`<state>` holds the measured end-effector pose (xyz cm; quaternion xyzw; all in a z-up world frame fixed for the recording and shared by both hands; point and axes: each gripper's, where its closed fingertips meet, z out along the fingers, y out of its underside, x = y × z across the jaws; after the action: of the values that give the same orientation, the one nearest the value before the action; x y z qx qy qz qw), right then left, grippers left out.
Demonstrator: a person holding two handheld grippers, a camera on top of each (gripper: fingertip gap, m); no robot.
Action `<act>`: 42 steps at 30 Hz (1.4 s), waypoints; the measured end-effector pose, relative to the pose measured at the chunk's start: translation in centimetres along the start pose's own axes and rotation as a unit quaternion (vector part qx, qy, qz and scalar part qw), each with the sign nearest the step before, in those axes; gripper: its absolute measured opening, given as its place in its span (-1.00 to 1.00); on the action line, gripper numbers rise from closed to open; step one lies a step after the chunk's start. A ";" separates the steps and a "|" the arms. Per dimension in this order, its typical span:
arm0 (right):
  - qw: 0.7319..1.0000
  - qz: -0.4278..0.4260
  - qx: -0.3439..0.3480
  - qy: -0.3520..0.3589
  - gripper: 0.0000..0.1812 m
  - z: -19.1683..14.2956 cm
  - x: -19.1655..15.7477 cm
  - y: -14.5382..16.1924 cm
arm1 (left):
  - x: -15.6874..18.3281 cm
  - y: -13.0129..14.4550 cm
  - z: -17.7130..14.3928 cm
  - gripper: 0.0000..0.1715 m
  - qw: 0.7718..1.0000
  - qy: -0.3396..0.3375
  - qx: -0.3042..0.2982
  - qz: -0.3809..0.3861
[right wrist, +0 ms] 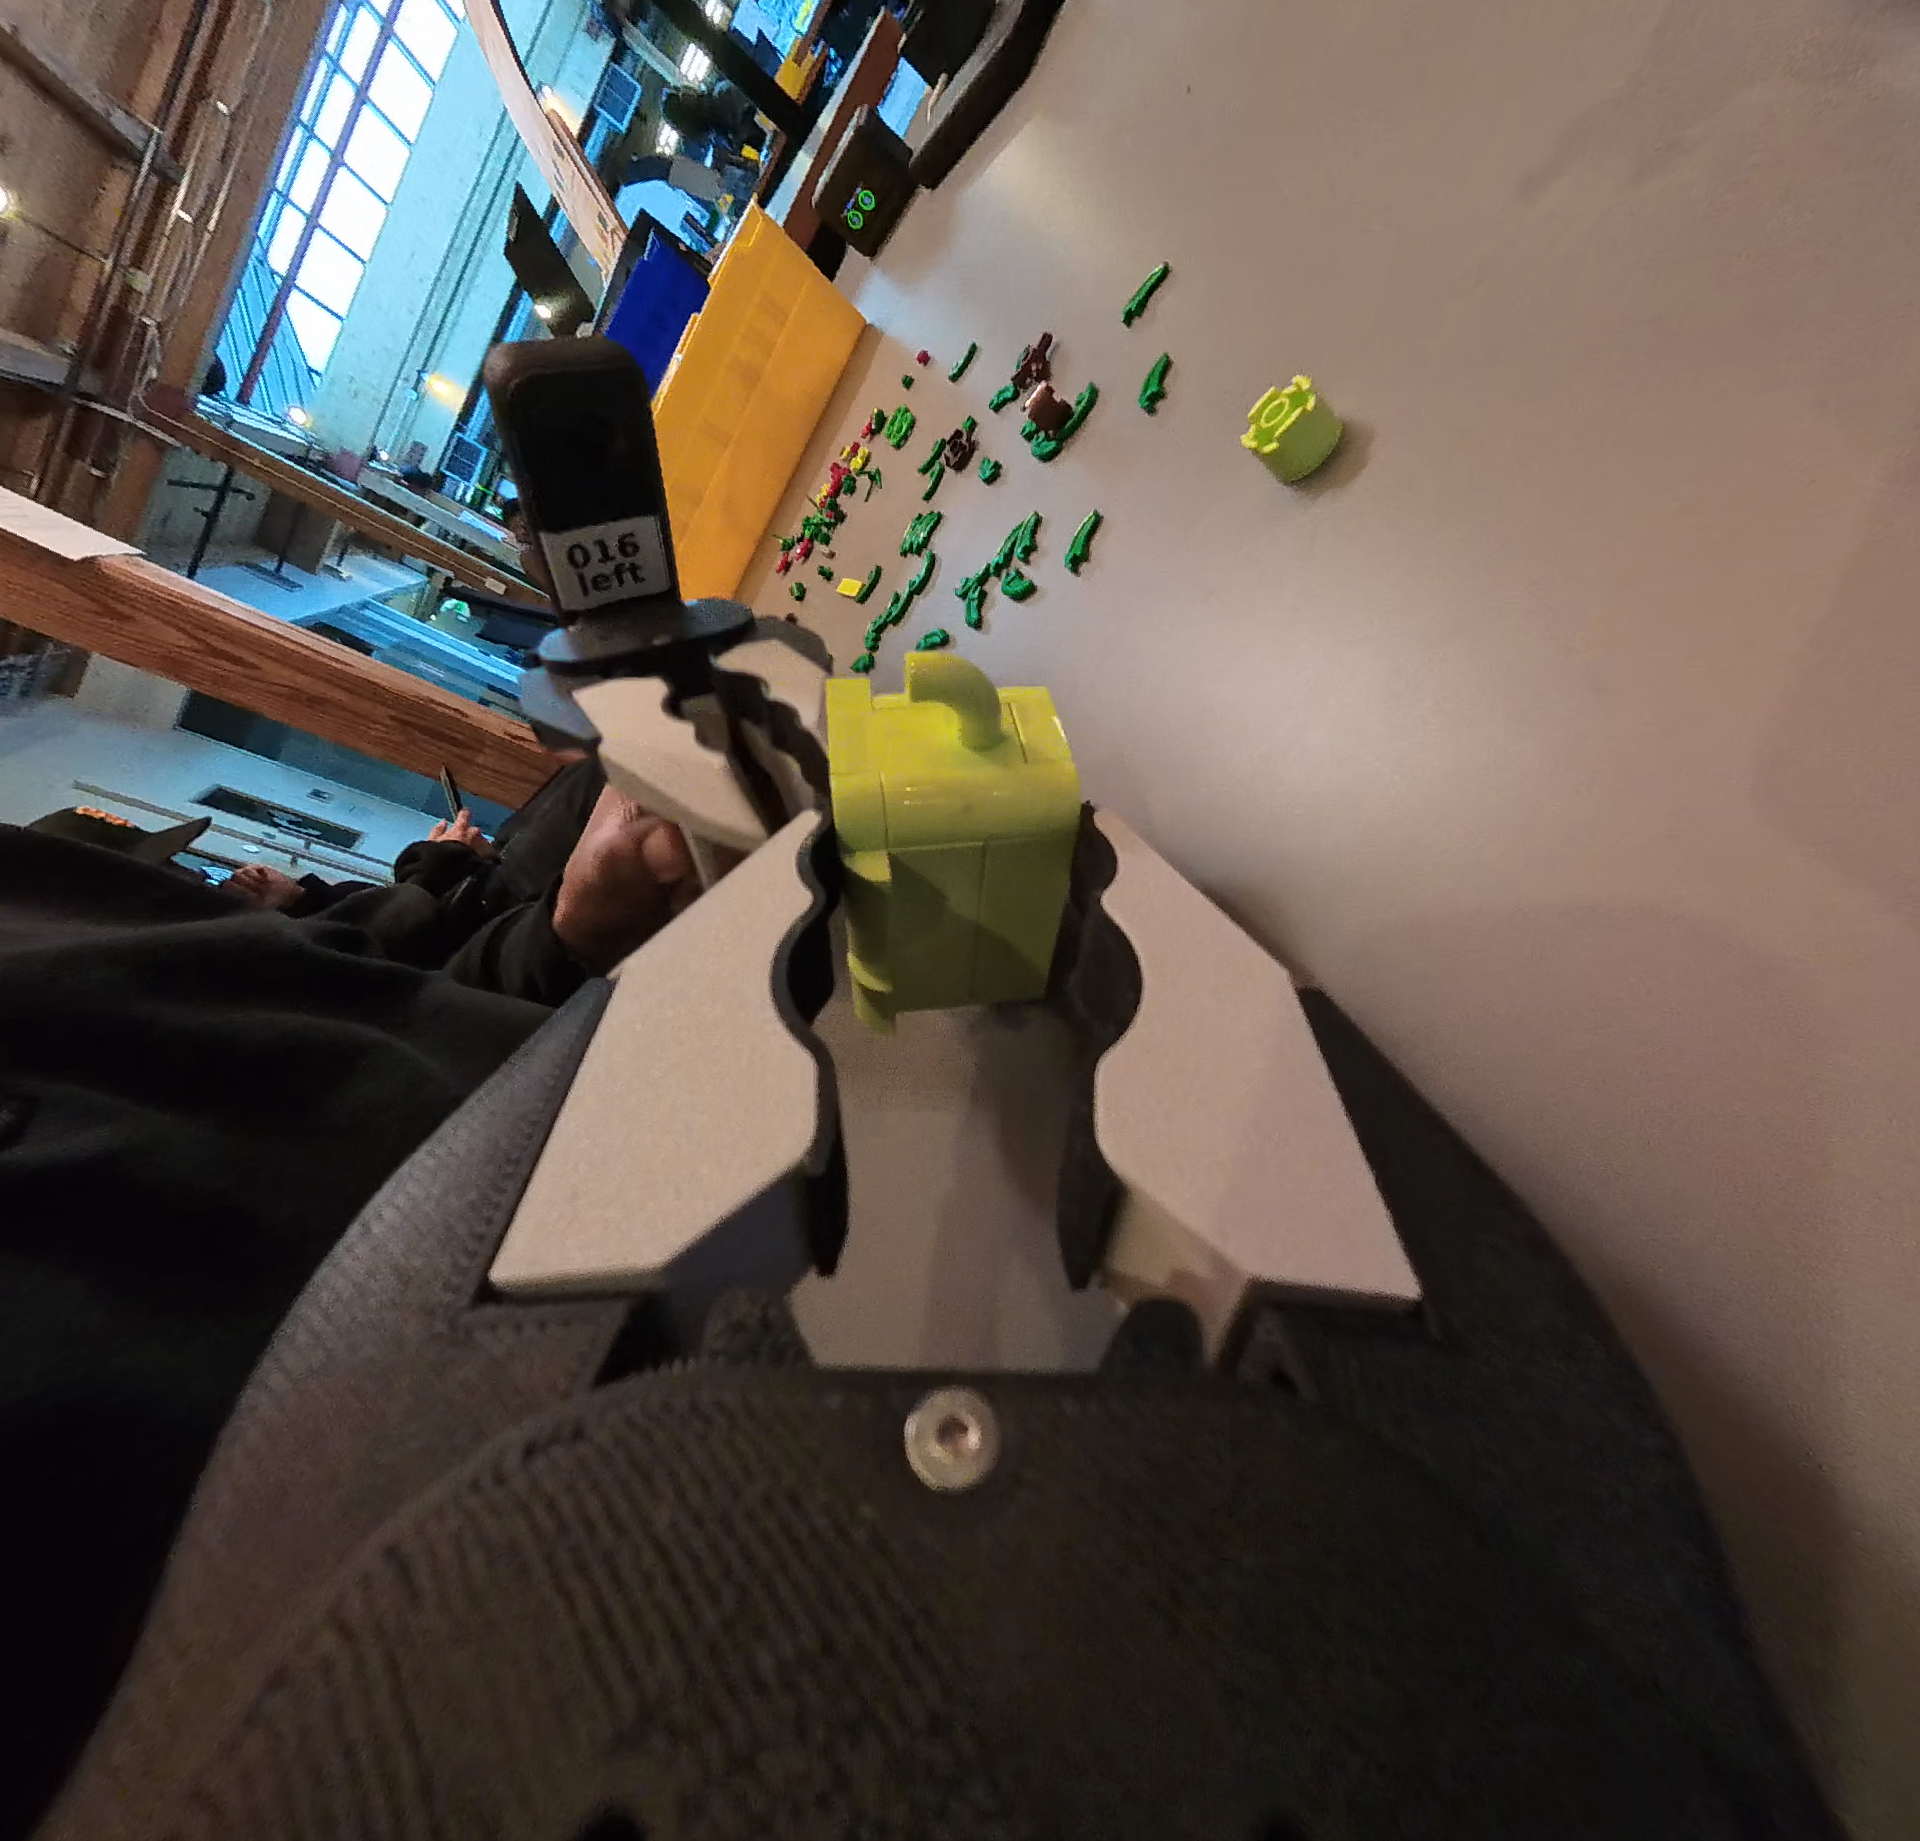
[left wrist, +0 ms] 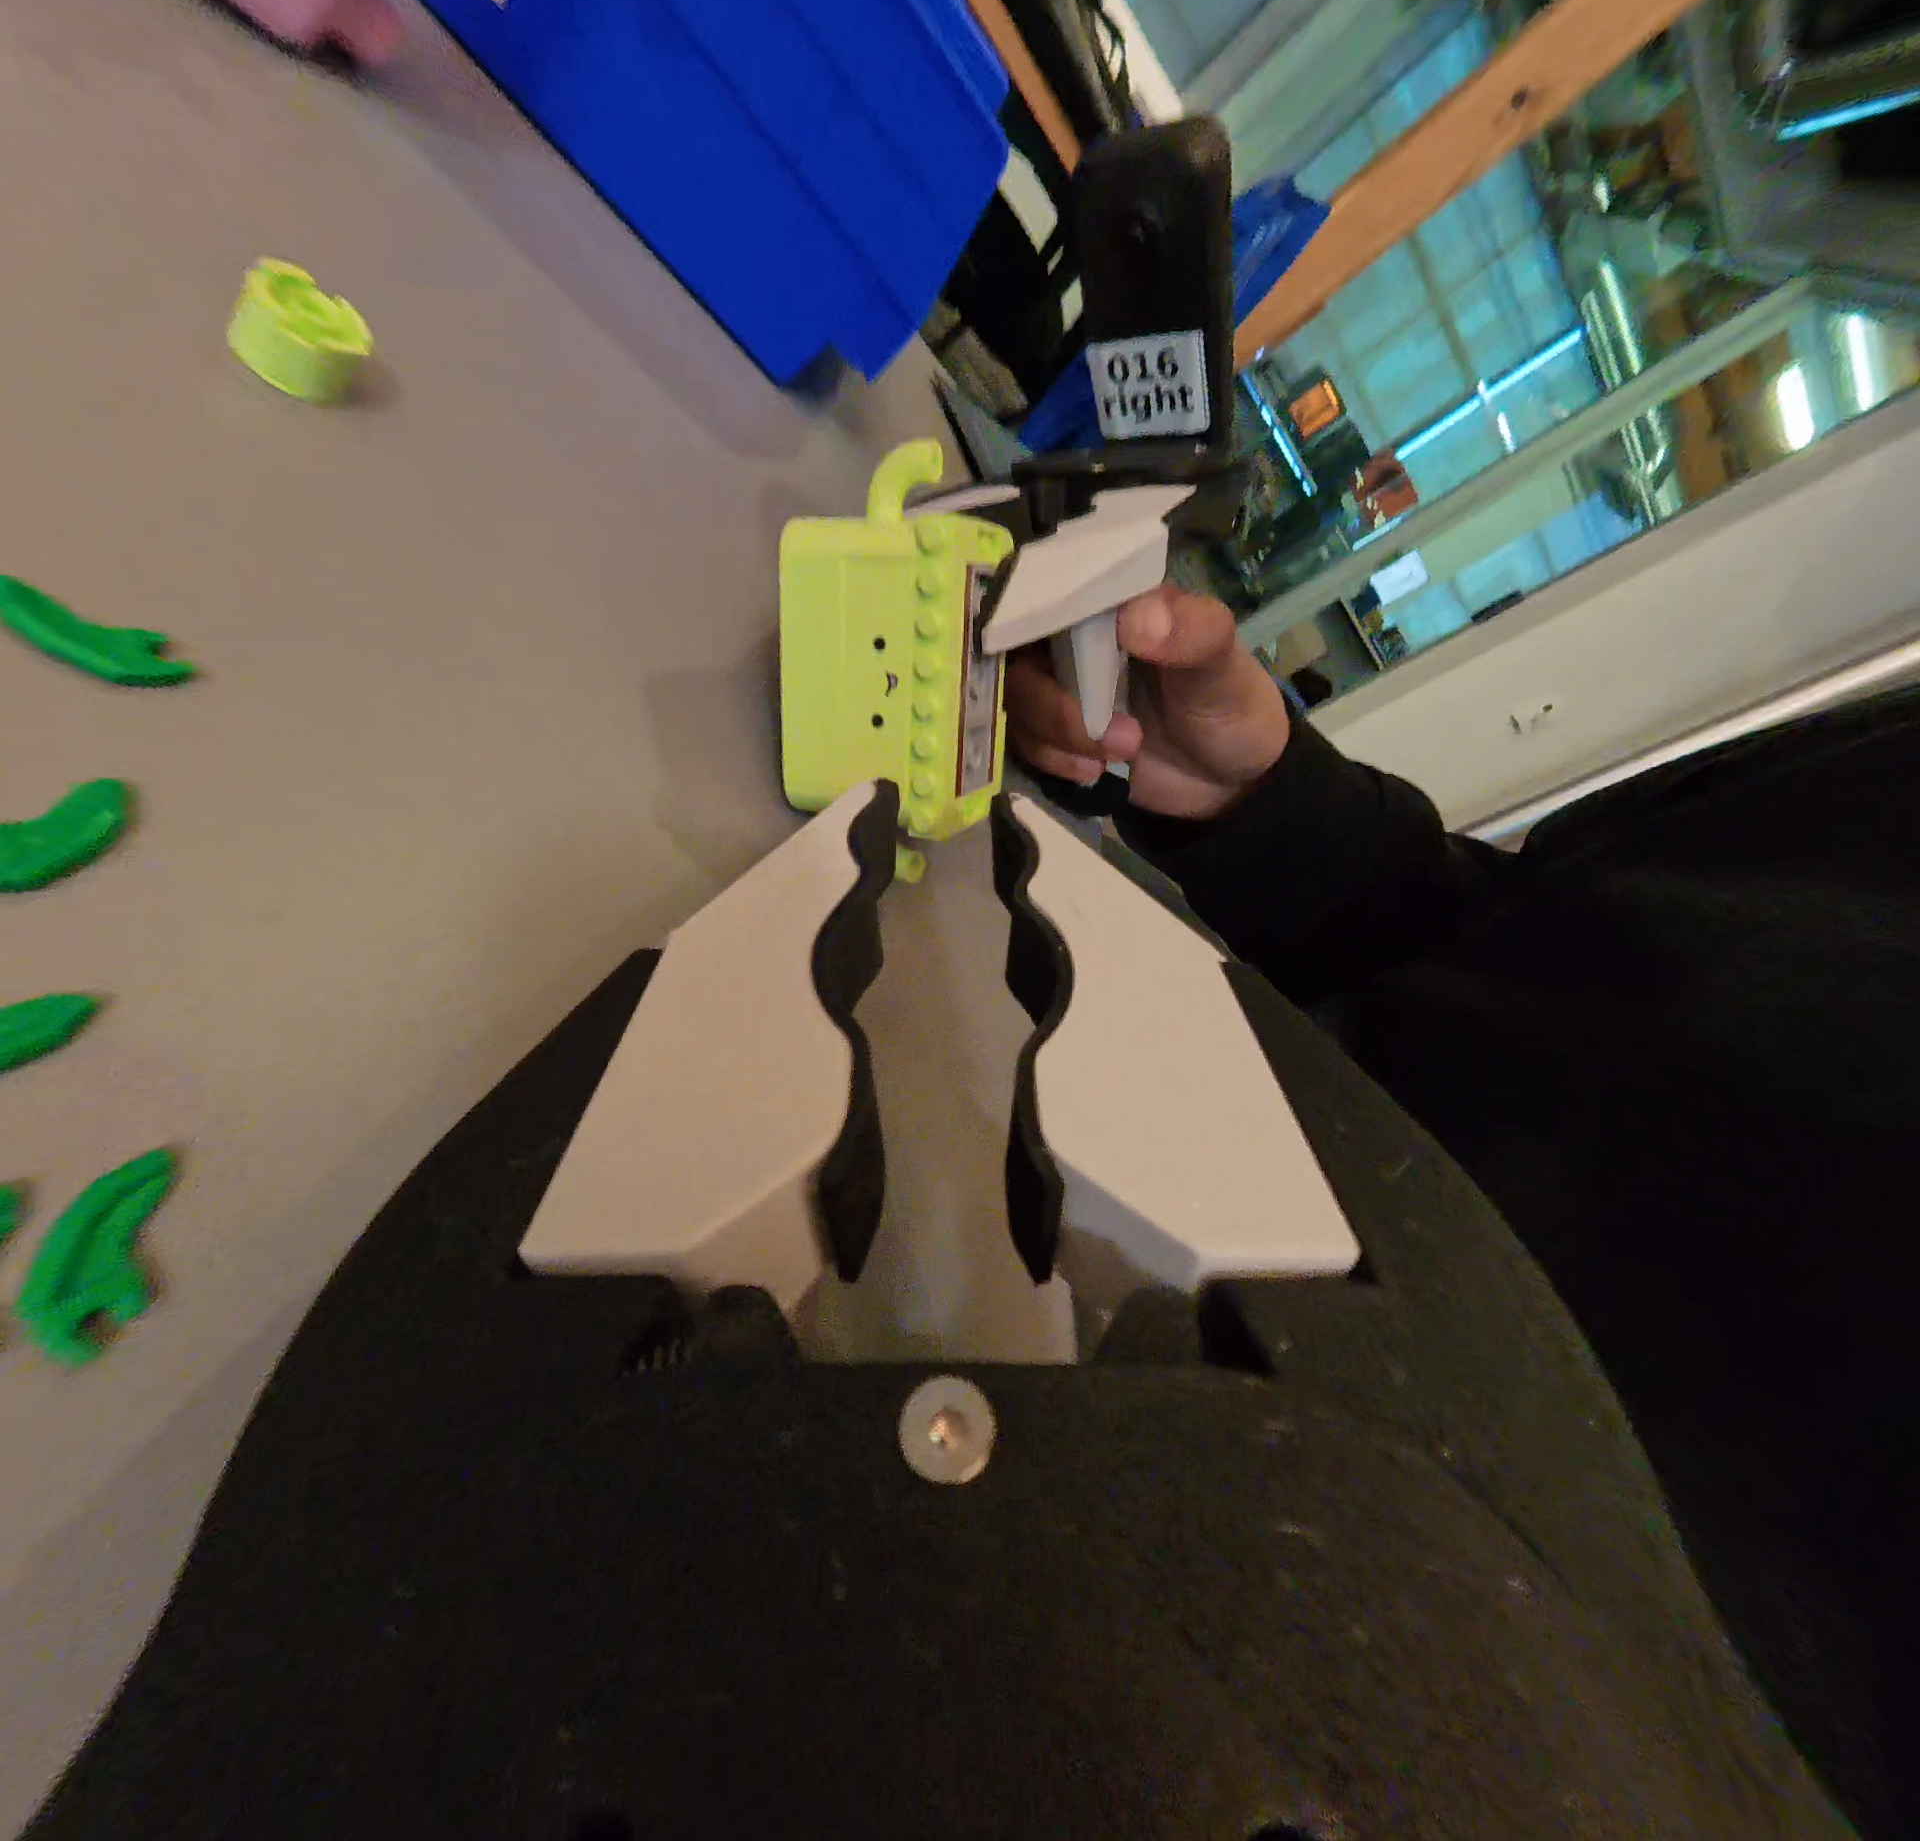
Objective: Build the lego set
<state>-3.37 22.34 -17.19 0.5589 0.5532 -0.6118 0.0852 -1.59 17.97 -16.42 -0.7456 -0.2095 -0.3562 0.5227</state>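
A lime-green brick block (left wrist: 847, 669) with a small face and a curved hook on top is held above the grey table (left wrist: 468, 544). My right gripper (right wrist: 956, 835) is shut on the block (right wrist: 956, 887), one finger on each side. In the left wrist view it (left wrist: 987, 544) comes in from the right, held by a hand (left wrist: 1174, 711). My left gripper (left wrist: 945, 804) is closed on the block's studded edge at its near corner. It also shows in the right wrist view (right wrist: 779, 804), left of the block.
A lime round piece (left wrist: 296, 331) lies on the table, also in the right wrist view (right wrist: 1291, 430). Several green leaf pieces (left wrist: 83, 638) and small brown and red bits (right wrist: 1039, 389) are scattered. A blue bin (left wrist: 748, 129) and a yellow bin (right wrist: 748, 409) stand at the table's edge. Some 5 centimeters of space lies between my two pairs of fingers.
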 end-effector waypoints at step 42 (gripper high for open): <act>0.996 0.038 -0.027 -0.076 -0.36 3.2 -2.9 0.9 | 0.5 0.7 -1.7 -0.94 0.996 0.002 0.039 -0.077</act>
<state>-3.54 17.97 -16.22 0.5293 0.5395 -0.6336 0.1653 -1.31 16.08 -16.19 -0.7057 -0.2794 -0.3881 0.5227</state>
